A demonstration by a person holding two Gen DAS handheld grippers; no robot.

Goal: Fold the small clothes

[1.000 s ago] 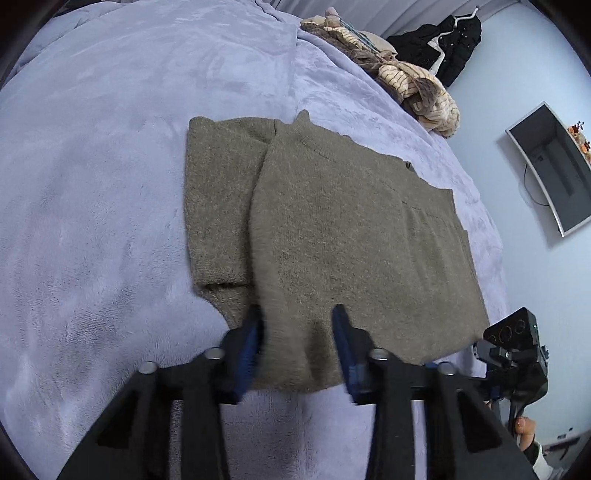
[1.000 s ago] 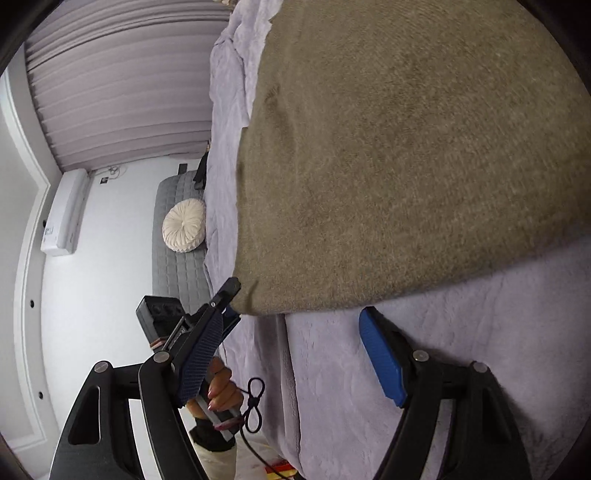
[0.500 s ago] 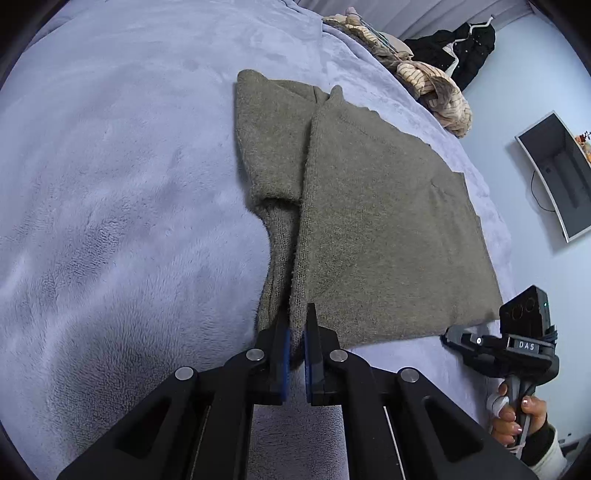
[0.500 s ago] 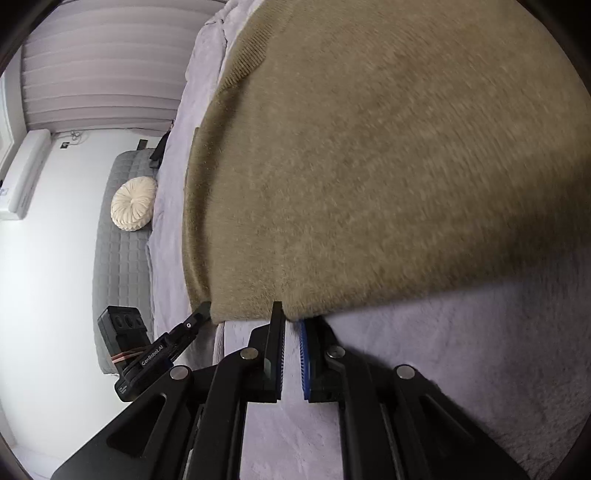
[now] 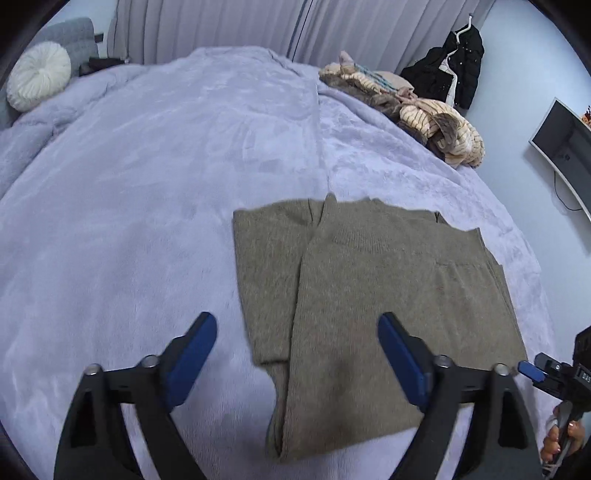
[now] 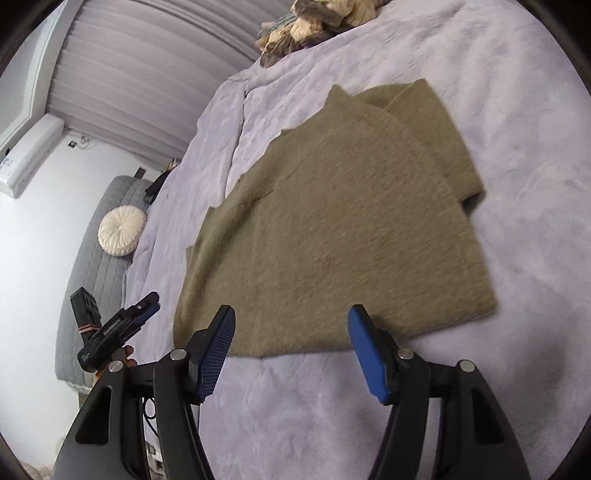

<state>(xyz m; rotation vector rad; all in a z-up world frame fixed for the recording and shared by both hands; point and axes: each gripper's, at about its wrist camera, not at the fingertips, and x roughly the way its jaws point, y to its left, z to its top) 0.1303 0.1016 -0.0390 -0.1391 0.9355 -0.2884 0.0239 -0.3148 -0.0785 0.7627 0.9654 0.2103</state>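
An olive-brown knit garment [image 5: 369,295] lies flat on the lavender blanket [image 5: 147,184], with one side folded over the middle. It also shows in the right wrist view [image 6: 332,221]. My left gripper [image 5: 297,350] is open and empty, raised above the garment's near edge. My right gripper [image 6: 291,347] is open and empty, just short of the garment's near hem. The right gripper shows at the lower right of the left wrist view [image 5: 554,373]. The left gripper shows at the left of the right wrist view [image 6: 114,328].
A pile of beige and striped clothes [image 5: 417,107] lies at the bed's far right, also seen in the right wrist view [image 6: 314,22]. A black jacket [image 5: 454,62] hangs on the wall. A monitor [image 5: 565,147] is at right. A round cream cushion [image 6: 122,230] sits on a grey sofa.
Both grippers, shut on the garment's near edge half a second ago, have opened and let go. Both have pulled back and risen, so more of the bed shows.
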